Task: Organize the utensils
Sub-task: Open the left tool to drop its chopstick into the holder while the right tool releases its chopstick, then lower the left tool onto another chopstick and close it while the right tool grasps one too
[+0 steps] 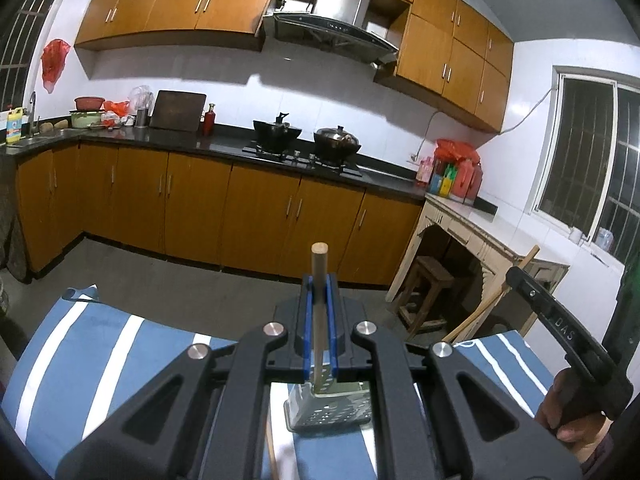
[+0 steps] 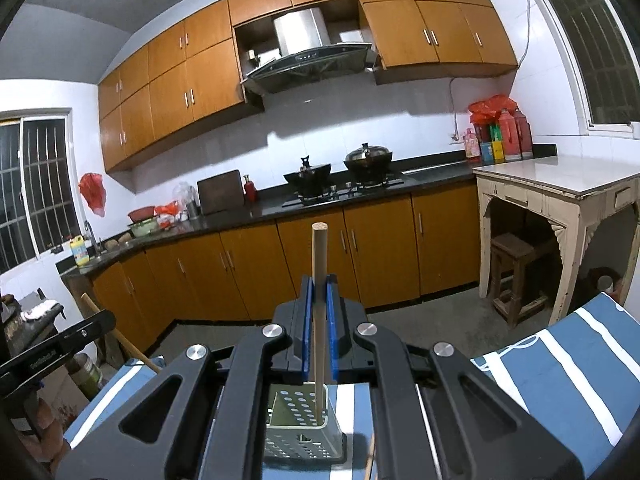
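My left gripper [image 1: 319, 292] is shut on a wooden chopstick [image 1: 319, 280] held upright, its lower end reaching into a perforated metal utensil holder [image 1: 330, 410] on the blue-and-white striped cloth [image 1: 100, 352]. My right gripper [image 2: 319, 292] is shut on another wooden chopstick [image 2: 319, 276], also upright, its lower end inside the same holder [image 2: 302, 426]. The right gripper's body shows at the right of the left wrist view [image 1: 560, 328]. The left gripper's body shows at the left edge of the right wrist view [image 2: 52, 350]. A further stick lies on the cloth [image 1: 272, 444].
A kitchen counter [image 1: 224, 144] with a stove and two pots [image 1: 276, 132] runs along the far wall above orange cabinets. A white side table [image 2: 560, 184] with a wooden stool [image 2: 516, 276] under it stands to the right. A sink [image 1: 28, 136] is at the far left.
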The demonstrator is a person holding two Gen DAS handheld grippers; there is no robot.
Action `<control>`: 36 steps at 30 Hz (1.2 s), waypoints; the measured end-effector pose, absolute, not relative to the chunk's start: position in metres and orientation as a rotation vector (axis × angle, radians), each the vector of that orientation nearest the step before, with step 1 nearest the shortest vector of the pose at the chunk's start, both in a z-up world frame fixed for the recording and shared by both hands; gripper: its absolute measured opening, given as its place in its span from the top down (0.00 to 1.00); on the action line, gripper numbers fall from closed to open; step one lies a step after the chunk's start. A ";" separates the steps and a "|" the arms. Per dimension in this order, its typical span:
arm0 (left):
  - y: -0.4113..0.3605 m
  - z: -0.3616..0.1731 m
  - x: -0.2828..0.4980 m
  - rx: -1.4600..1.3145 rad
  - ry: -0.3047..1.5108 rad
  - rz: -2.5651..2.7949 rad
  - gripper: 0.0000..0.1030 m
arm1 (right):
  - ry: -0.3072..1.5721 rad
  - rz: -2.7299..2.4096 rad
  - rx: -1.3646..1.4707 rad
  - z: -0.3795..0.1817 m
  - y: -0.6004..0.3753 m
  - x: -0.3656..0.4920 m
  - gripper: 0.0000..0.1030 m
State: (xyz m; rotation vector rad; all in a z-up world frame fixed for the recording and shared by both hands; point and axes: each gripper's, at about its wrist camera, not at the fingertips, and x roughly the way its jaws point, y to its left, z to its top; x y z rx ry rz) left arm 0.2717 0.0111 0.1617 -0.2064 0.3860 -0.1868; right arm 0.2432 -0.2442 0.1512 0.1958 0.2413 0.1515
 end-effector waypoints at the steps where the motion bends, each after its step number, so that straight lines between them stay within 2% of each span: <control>1: 0.009 0.161 0.273 -0.199 0.388 -0.185 0.93 | 0.243 0.151 0.189 0.150 -0.243 0.244 0.93; 12: -0.004 0.154 0.279 -0.158 0.415 -0.163 0.92 | 0.287 0.158 0.165 0.144 -0.235 0.249 0.91; 13: -0.003 0.153 0.279 -0.160 0.416 -0.158 0.91 | 0.289 0.157 0.163 0.146 -0.236 0.249 0.88; 15: -0.001 0.154 0.279 -0.166 0.420 -0.154 0.83 | 0.281 0.155 0.166 0.145 -0.238 0.244 0.73; 16: -0.001 0.156 0.279 -0.169 0.419 -0.154 0.80 | 0.273 0.152 0.169 0.147 -0.239 0.242 0.62; 17: -0.001 0.156 0.277 -0.172 0.417 -0.154 0.76 | 0.265 0.149 0.169 0.148 -0.240 0.238 0.61; 24: 0.007 0.164 0.260 -0.187 0.387 -0.157 0.64 | 0.255 0.150 0.178 0.153 -0.250 0.221 0.61; 28: 0.017 0.164 0.243 -0.198 0.375 -0.153 0.61 | 0.264 0.145 0.184 0.148 -0.259 0.204 0.61; 36: 0.053 0.126 0.206 -0.185 0.414 -0.059 0.57 | 0.363 0.080 0.199 0.100 -0.290 0.171 0.60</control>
